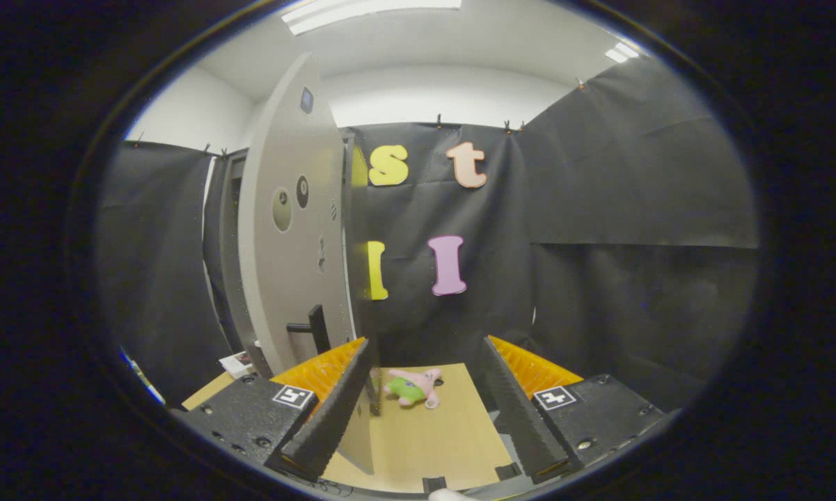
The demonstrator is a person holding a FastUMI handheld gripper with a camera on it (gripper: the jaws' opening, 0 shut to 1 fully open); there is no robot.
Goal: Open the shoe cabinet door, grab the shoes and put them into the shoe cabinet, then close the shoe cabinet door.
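- My gripper (428,396) is spread wide, holding nothing.
- The cabinet door (289,223) stands ajar at eleven o'clock, its handle (314,327) just beyond my left finger (334,403).

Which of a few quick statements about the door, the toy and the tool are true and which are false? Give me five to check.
1. The tool is open, with nothing between its fingers. True.
2. The grey door stands swung open, seen nearly edge-on. True.
3. A pink and green plush toy lies on the tan board ahead of the fingers. True.
4. The tool is clamped on the door's black handle. False: the handle is ahead and beside the left finger, and the fingers are spread apart and hold nothing.
5. The plush toy hangs on the door. False: it lies flat on the board, apart from the door.
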